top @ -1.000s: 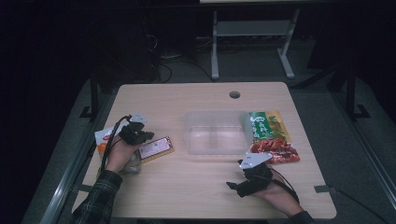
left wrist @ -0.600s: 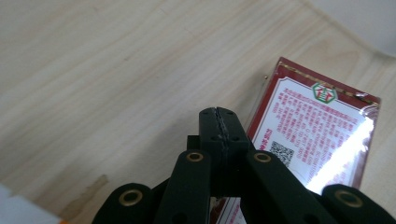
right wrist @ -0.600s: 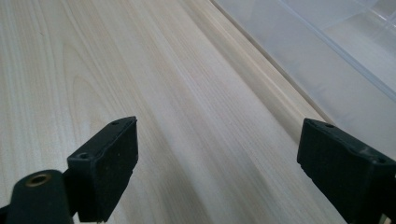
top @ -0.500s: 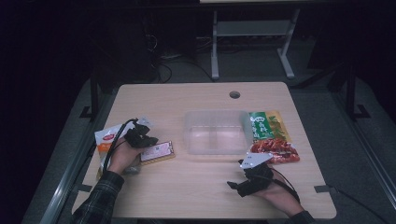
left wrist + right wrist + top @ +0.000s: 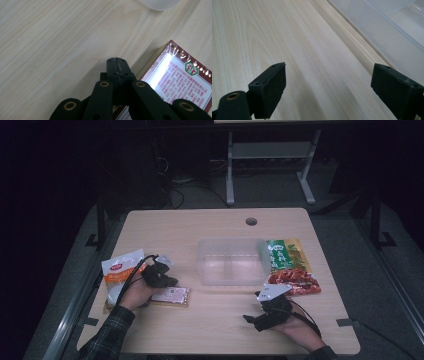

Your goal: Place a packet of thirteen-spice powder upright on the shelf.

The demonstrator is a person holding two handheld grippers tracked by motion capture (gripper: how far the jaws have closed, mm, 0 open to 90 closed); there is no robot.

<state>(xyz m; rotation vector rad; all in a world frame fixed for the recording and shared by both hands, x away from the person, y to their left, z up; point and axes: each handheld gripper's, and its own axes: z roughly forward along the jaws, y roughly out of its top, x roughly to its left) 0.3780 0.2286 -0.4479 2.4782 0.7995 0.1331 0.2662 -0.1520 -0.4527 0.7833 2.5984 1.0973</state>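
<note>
My left gripper (image 5: 169, 281) is at the table's left, jaws pressed together (image 5: 117, 65) over bare wood. A flat maroon packet with a white printed label (image 5: 172, 296) (image 5: 178, 86) lies right beside and partly under those jaws; nothing shows between them. My right gripper (image 5: 252, 320) rests near the front edge at the right. It is open (image 5: 328, 85) with only bare wood between its fingers. A clear plastic container (image 5: 232, 261) (image 5: 392, 32) stands at the table's middle.
A white and orange snack bag (image 5: 119, 272) lies under the left hand at the table's left edge. A green packet (image 5: 283, 254) and a red packet (image 5: 295, 282) lie right of the container. A cable hole (image 5: 251, 221) is near the far edge.
The left hand and gripper moved right and toward the near edge, and the maroon packet now lies flat closer to the front. The right gripper stayed put.
</note>
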